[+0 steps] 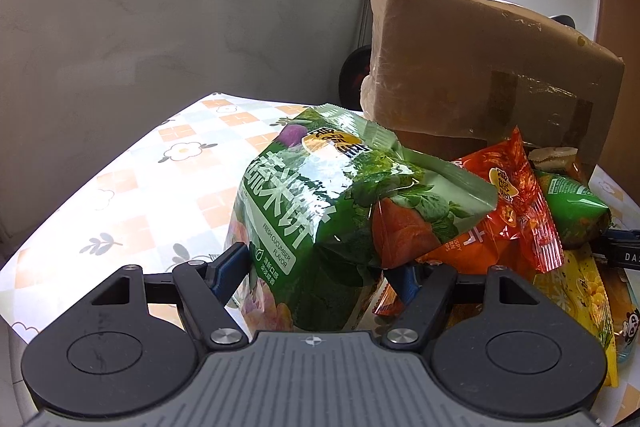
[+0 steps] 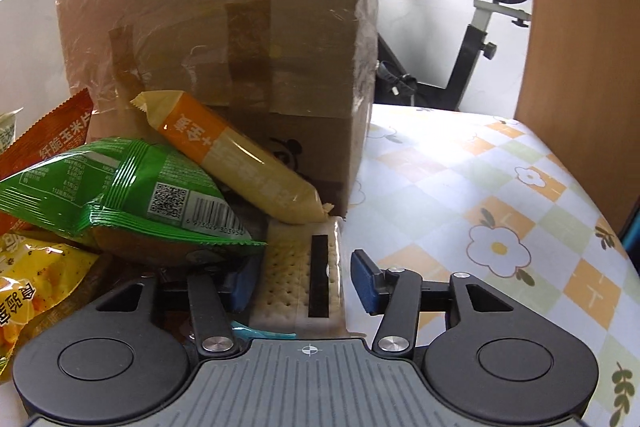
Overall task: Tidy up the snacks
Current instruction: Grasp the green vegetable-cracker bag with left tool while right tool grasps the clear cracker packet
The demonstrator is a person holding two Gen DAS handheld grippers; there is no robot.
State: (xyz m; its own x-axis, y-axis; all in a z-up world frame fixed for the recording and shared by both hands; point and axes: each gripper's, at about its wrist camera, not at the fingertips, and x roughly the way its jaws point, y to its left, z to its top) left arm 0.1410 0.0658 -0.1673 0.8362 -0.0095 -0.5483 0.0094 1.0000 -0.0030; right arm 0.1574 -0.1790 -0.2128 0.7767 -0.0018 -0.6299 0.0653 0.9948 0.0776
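A table with a checked, flower-print cloth (image 1: 132,187) holds a heap of snack packets in front of a taped cardboard box (image 1: 480,67).

In the left wrist view, the left gripper (image 1: 320,271) holds a large green rice-cracker bag (image 1: 320,195) between its blue pads, which press its lower sides. The bag stands tilted, leaning on an orange-red chip bag (image 1: 504,211). A smaller green packet (image 1: 572,203) and a yellow bag (image 1: 580,291) lie to the right.

In the right wrist view, the right gripper (image 2: 308,283) straddles a clear-wrapped pack of pale crackers (image 2: 296,275) lying flat beside the box. Its fingers stand moderately apart: the left pad (image 2: 240,287) sits against the pack, while the right pad stands just clear of it. An orange-and-yellow wafer packet (image 2: 240,155) leans on the box above, touching the small green packet.
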